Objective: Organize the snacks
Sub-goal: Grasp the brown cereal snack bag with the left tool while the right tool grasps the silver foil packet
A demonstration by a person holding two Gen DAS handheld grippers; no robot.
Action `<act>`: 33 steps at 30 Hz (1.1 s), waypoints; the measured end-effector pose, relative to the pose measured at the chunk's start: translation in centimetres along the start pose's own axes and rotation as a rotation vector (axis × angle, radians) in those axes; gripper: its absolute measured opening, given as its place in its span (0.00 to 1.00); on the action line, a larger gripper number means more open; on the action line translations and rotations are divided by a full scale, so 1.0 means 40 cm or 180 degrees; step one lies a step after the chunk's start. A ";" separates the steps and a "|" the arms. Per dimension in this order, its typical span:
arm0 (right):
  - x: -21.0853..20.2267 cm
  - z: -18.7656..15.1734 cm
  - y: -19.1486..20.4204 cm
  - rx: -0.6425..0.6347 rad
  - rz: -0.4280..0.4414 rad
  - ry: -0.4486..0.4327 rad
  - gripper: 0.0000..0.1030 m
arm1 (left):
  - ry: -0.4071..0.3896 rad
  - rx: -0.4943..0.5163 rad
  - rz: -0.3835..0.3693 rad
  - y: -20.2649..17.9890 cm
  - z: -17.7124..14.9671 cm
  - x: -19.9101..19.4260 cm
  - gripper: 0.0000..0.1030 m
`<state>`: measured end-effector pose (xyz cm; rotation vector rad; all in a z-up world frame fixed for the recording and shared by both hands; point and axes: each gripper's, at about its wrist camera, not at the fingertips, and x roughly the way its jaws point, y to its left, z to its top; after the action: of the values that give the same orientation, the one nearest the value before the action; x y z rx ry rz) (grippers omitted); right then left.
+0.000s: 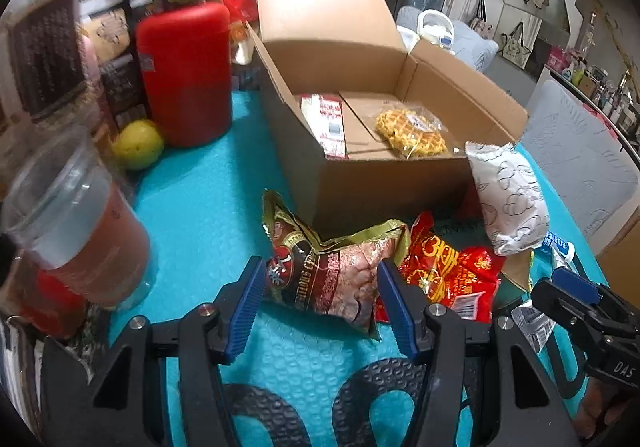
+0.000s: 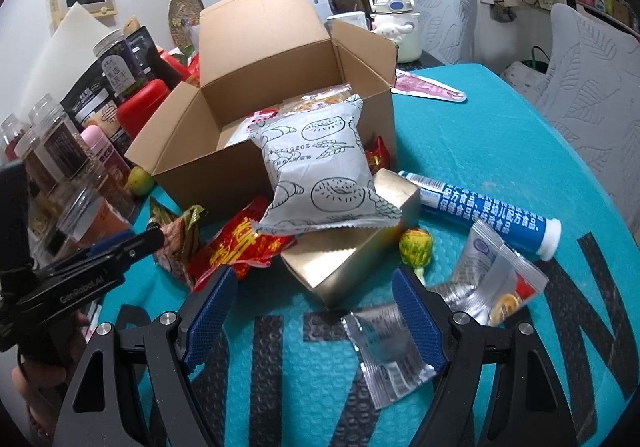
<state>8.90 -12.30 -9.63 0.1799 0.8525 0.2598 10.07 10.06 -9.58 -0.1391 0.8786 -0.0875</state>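
Now we hold the left tongs [image 1: 318, 307] spread wide over the teal counter [image 1: 192, 207], their blue pads either side of the brown snack bag [image 1: 332, 279], which lies flat just in front of the cardboard box [image 1: 360, 183]. Whether the pads touch the bag we cannot tell; its near end sits between them. Just right of it lies a red packet [image 1: 452, 271], its edge tucked under the bag's corner, and a white pouch [image 1: 506, 199] printed with pastry drawings leans tilted against the box's front corner.

The box stands open with its lid flap up. Inside we see a waffle [image 1: 412, 133] in clear wrap and a red-and-white packet [image 1: 326, 123] lying along the left wall.

Our right tongs [image 2: 316, 311] are also spread wide, gripping nothing. Between and beyond them rests a gold carton [image 2: 352, 259], on which the white pouch [image 2: 320, 175] leans, and a foil sachet [image 2: 384, 351] lies by the right pad. A lollipop [image 2: 416, 247] sits just beside the carton, with a blue tube [image 2: 484, 207] lying on its side behind (its white cap pointing right).

Left of the box stand a red canister [image 1: 186, 75], a green fruit [image 1: 138, 145] and a clear cup [image 1: 80, 223] of brownish contents.
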 end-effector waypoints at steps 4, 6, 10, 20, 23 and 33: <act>0.016 0.004 -0.003 0.0011 -0.0025 0.0041 0.79 | 0.0045 0.0028 -0.0126 0.003 -0.001 0.040 0.67; 0.025 0.004 -0.003 0.0015 -0.0038 0.0074 0.79 | 0.0121 0.0109 -0.0109 -0.001 -0.002 0.060 0.88; 0.035 0.003 -0.002 0.0004 -0.0046 0.0119 0.78 | 0.0275 0.0245 0.0014 -0.011 -0.010 0.108 0.92; 0.030 0.002 -0.003 -0.0046 -0.0173 0.0118 0.78 | -0.0141 0.0483 0.0210 -0.010 0.007 0.086 0.92; 0.027 0.001 -0.008 -0.0035 -0.0195 0.0129 0.79 | -0.0121 0.0661 0.0320 -0.019 0.009 0.114 0.92; -0.012 -0.018 -0.025 -0.0049 -0.0465 -0.0007 0.79 | 0.0095 0.0500 0.0117 -0.012 0.009 0.152 0.63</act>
<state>8.20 -13.37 -10.00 0.1028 0.8569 0.1294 14.19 8.82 -13.90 0.0251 0.9003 -0.1240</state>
